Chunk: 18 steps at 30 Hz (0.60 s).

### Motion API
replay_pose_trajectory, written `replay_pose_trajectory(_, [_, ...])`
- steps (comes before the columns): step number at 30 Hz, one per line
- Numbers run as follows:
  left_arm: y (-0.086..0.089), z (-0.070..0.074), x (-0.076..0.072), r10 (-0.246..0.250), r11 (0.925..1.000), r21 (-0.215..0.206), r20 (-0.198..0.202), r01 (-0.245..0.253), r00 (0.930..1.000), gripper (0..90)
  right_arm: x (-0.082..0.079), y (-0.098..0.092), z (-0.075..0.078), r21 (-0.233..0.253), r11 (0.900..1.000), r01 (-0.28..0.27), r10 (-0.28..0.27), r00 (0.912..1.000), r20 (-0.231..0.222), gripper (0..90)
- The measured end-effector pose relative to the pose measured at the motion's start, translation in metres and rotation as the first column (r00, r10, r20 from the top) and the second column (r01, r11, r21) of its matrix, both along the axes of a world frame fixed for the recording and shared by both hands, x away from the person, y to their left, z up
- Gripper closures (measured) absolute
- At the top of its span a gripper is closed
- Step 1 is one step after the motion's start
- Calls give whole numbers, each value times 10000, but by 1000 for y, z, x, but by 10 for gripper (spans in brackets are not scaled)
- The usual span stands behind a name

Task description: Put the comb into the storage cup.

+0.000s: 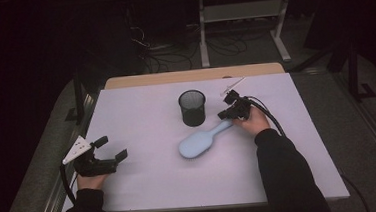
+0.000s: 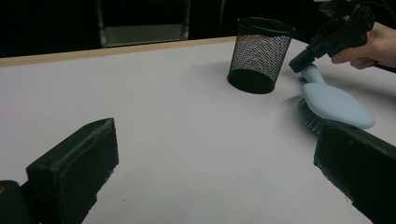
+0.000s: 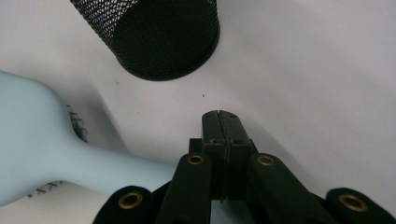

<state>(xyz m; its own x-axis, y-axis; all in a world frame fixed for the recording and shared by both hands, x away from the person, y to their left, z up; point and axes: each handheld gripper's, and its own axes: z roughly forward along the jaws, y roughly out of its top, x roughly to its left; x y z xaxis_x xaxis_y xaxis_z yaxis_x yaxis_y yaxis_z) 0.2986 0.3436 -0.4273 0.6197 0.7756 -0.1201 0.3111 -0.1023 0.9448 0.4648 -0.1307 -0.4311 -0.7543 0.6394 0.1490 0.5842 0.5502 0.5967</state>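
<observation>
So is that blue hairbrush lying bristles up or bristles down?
Bristles down. The blue hairbrush lies flat on the table with its smooth back facing up, and the left gripper view shows dark bristles under its head against the tabletop.

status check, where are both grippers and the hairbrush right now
Left gripper open, hovering at near left, holding nothing. Right gripper shut, jaws pressed together beside the hairbrush handle, brush lying bristles down. Mesh pen cup stands upright just beyond the brush.
</observation>
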Motion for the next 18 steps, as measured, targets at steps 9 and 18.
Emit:
replay_pose_trajectory(9, [0,0,0,-8,10000,17,-1,8,10000,0,-1,0,-3,-21,10000,-89,88,9997,-211,890])
replay_pose_trajectory(18, [0,0,0,-12,10000,11,-20,12,10000,0,-5,1,-7,-78,9996,-265,262,9987,-431,890])
